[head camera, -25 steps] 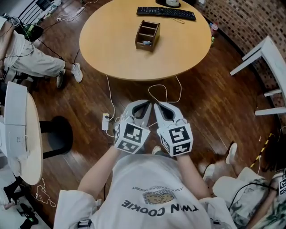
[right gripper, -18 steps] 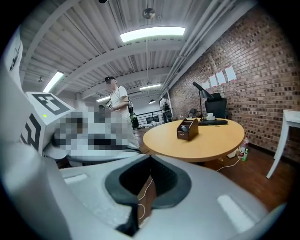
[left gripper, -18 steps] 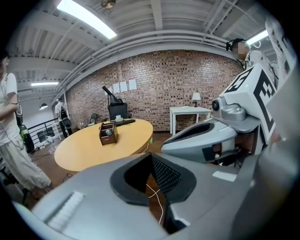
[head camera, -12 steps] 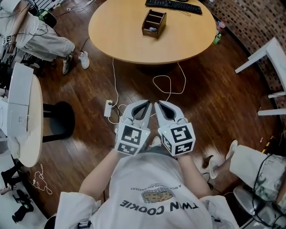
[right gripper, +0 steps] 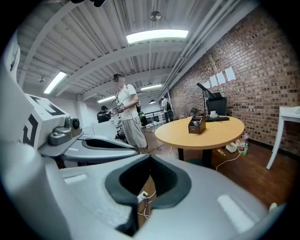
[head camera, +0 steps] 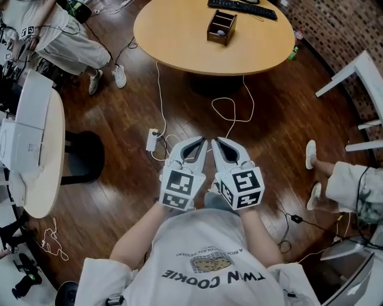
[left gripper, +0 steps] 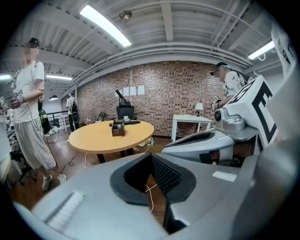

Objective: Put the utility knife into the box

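Note:
A brown wooden box (head camera: pixel 221 27) with compartments stands on the round wooden table (head camera: pixel 179 36), far ahead of me. Something small and pale lies in its near compartment; I cannot tell what it is. No utility knife shows anywhere else. My left gripper (head camera: pixel 202 142) and right gripper (head camera: pixel 216 142) hang side by side over the wooden floor, close to my chest, both shut with nothing in them. In the left gripper view the box (left gripper: pixel 117 127) is small beyond the shut left gripper (left gripper: pixel 151 155). The right gripper view shows the box (right gripper: pixel 197 124) beyond the shut right gripper (right gripper: pixel 149 157).
A black keyboard (head camera: pixel 242 7) lies at the table's far edge. A white power strip (head camera: pixel 152 139) and cables lie on the floor between me and the table. A white desk (head camera: pixel 30 149) stands at left, a white table (head camera: pixel 359 72) at right. People sit at both sides.
The table and box have shifted up and to the right in the head view and look farther off. Both grippers stay shut, side by side.

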A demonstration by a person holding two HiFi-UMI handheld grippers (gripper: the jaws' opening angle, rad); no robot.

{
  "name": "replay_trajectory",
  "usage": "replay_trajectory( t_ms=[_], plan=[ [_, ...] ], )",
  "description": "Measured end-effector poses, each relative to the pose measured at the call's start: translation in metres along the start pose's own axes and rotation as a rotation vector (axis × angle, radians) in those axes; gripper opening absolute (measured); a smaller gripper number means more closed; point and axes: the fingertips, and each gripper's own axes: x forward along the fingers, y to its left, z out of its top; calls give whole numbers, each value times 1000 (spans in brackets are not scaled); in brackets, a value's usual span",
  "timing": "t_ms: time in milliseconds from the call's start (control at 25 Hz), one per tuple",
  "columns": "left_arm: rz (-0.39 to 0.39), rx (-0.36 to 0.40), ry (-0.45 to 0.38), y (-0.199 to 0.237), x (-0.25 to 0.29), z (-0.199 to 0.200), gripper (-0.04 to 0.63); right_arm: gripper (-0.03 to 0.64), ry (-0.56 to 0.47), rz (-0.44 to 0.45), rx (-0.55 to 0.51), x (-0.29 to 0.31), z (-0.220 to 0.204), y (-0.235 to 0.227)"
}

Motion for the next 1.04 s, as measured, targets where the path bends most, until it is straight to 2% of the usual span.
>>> replay_trajectory(
  t_ms=[120, 480, 1040],
  plan=[
    [-8, -19, -13, 2, -28, -8, 6, 2, -1, -24, 8, -10, -6, 26],
    [-54, 1, -26, 5, -95, -41, 6, 2, -10, -57, 7, -18, -28, 101],
    [-58, 20, -33, 25, -138, -75, 6, 2, -18, -70, -13, -9, -44, 155]
  ],
)
